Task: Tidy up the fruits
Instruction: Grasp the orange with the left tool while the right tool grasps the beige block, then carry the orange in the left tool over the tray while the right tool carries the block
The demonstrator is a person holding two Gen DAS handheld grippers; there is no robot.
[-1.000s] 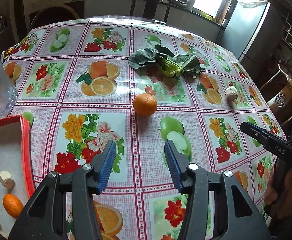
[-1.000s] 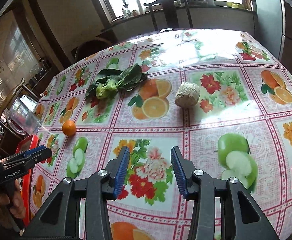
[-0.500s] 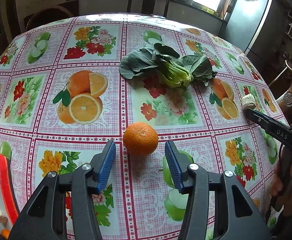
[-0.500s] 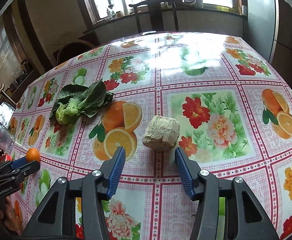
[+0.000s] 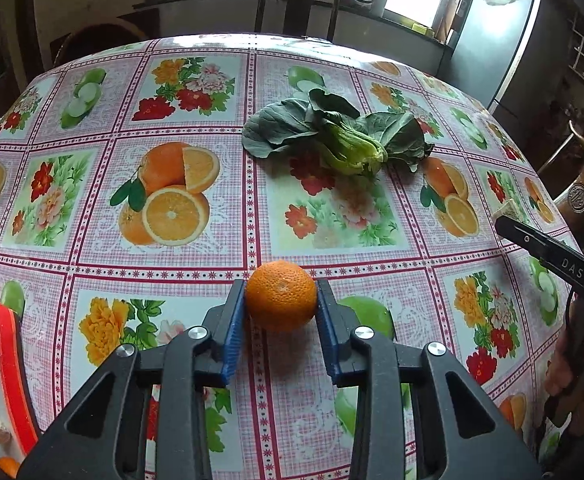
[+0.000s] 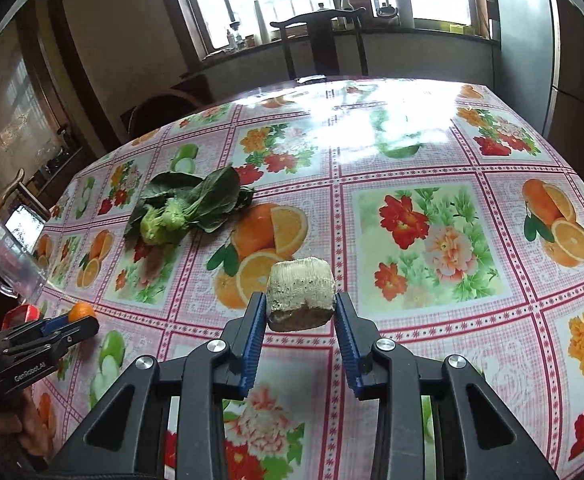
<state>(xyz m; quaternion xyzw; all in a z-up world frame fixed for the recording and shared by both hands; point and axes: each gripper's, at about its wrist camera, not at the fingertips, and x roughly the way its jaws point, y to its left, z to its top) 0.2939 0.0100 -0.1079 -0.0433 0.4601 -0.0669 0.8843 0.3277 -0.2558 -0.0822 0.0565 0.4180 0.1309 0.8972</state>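
An orange (image 5: 281,295) sits on the flowered tablecloth between the blue pads of my left gripper (image 5: 281,300); both pads touch its sides. A pale cut chunk with a dark base (image 6: 301,294) sits between the pads of my right gripper (image 6: 300,312), which touch or nearly touch it. The orange also shows far left in the right wrist view (image 6: 82,310). A red tray (image 5: 16,364) at the left edge holds small pieces and another orange (image 5: 9,465).
A leafy green vegetable (image 5: 340,140) lies at the table's middle; it also shows in the right wrist view (image 6: 184,208). A clear jug (image 6: 10,260) stands at the left edge. A dark chair (image 5: 296,4) stands behind the far edge. The right gripper's body (image 5: 560,260) reaches in.
Both grippers have moved forward and narrowed. The orange now lies between the left pads and the pale chunk between the right pads.
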